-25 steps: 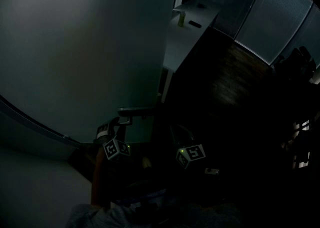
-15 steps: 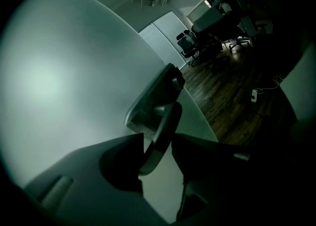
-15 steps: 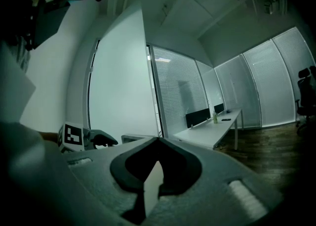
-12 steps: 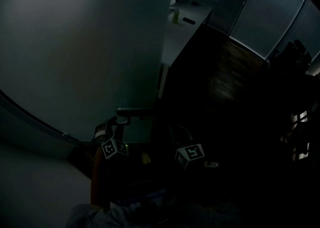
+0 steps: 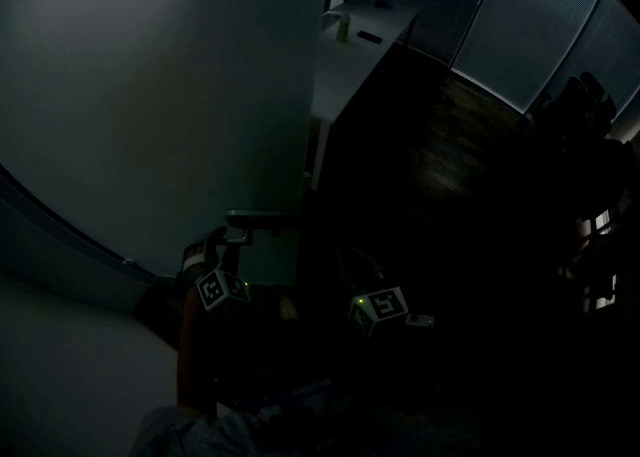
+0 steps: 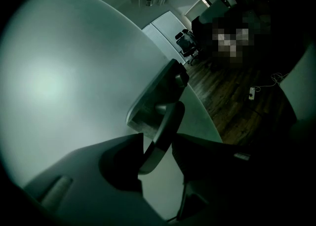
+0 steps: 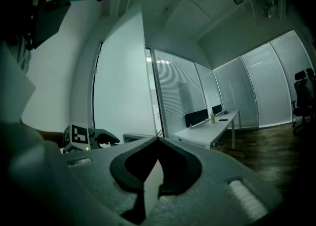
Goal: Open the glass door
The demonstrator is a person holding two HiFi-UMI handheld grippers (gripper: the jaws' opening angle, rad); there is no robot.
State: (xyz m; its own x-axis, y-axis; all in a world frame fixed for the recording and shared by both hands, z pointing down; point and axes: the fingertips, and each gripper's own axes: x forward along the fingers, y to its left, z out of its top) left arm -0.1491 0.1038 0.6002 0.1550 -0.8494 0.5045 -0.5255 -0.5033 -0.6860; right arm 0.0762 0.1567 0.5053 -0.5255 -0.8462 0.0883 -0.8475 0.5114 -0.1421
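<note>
A dim office lies ahead, with a dark wooden floor (image 5: 450,145) and a row of glass partitions with closed blinds (image 5: 540,35) along the far side. A long white worktop (image 5: 345,70) stands against those partitions and carries a small greenish bottle (image 5: 343,30) and a flat dark object beside it. In the left gripper view a black office chair (image 6: 186,44) stands well back on the floor.

The tall frosted glass door (image 5: 150,95) fills the left half of the head view, its free edge running down toward the grippers. In the right gripper view it rises as a pale panel just left of the blinds. Low on that edge sits the door's dark lever handle (image 6: 165,126), fixed to a rectangular metal plate (image 6: 153,96) on the glass.

The left gripper (image 6: 158,143) points somewhat downward at the door. Its fingers (image 6: 123,156) are clenched round the lever handle, one on each side, with the lever running up between them. Its marker cube (image 5: 222,288) shows just below the handle in the head view.

The right gripper (image 7: 158,140) is held level, apart from the door, to the right of the left one. Its fingers are clenched together at the tips and hold nothing.
</note>
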